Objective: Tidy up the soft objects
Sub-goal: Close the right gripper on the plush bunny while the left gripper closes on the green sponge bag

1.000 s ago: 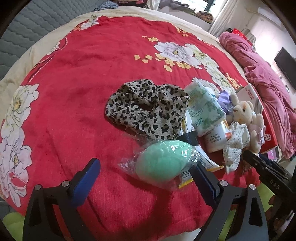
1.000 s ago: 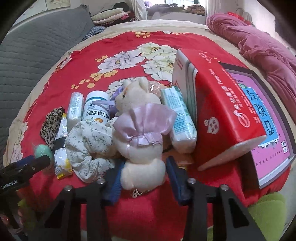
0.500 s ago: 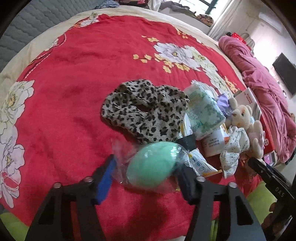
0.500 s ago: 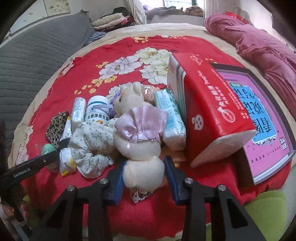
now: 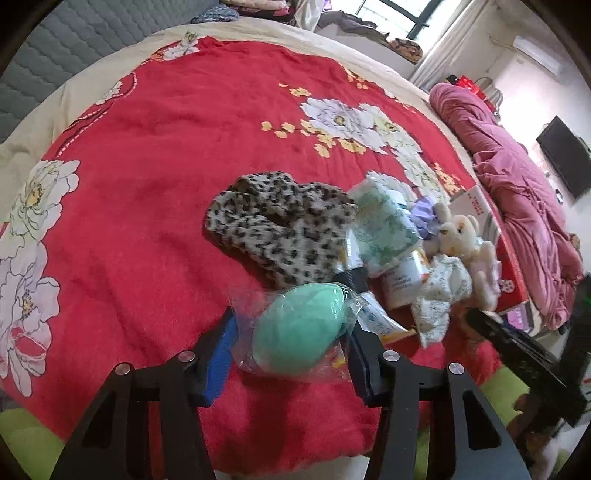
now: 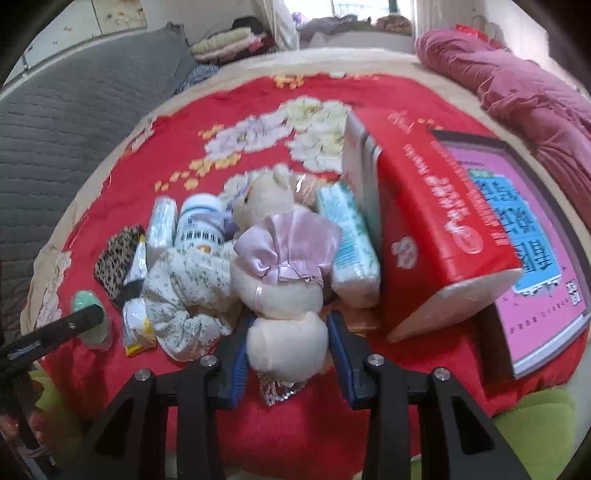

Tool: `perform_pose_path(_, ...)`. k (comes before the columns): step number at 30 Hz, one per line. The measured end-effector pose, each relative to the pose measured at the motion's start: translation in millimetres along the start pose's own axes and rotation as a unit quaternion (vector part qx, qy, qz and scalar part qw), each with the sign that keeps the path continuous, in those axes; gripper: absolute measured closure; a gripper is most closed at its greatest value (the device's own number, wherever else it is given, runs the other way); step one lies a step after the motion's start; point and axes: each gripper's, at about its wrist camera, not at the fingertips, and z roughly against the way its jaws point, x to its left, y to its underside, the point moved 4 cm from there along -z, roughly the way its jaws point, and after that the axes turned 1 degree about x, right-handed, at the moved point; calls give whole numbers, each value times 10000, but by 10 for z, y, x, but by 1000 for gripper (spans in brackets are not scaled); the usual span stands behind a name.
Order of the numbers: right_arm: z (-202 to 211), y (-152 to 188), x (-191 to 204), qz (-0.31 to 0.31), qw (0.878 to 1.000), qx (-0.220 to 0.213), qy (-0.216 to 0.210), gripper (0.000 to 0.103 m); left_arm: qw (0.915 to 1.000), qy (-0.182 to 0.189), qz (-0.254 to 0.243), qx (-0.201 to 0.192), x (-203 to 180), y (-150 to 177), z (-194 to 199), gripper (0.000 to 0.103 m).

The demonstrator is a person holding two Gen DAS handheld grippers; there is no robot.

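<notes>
left gripper [image 5: 291, 345]: jaws closing on bagged mint-green foam egg [image 5: 301, 326] for lifting | right gripper [image 6: 288, 345]: cream plush rabbit in lilac satin dress [image 6: 286, 280] is clamped at base, ready for sorting

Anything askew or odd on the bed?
Yes: the red tissue box sits tilted, one edge propped on the pink-covered book. A hard white bottle lies on its side among the soft items. No spill or damage visible.

We see bed under red floral blanket [image 5: 166, 155], grey quilted headboard [image 6: 74, 122] beside it, daylit window [image 5: 399, 14] beyond far edge, wall-mounted TV [image 5: 563, 162].
</notes>
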Motion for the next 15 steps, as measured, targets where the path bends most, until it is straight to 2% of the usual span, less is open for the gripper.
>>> perform_pose_path(6, 73, -1, 10, 47, 9998, -175, -2, 67, 9999, 113, -104, -53, -105, 28, 105, 48)
perform_pose_path(15, 528, -53, -59, -69, 9975, -663, -224, 69, 9991, 296, -189, -226, -308, 2, 358, 48)
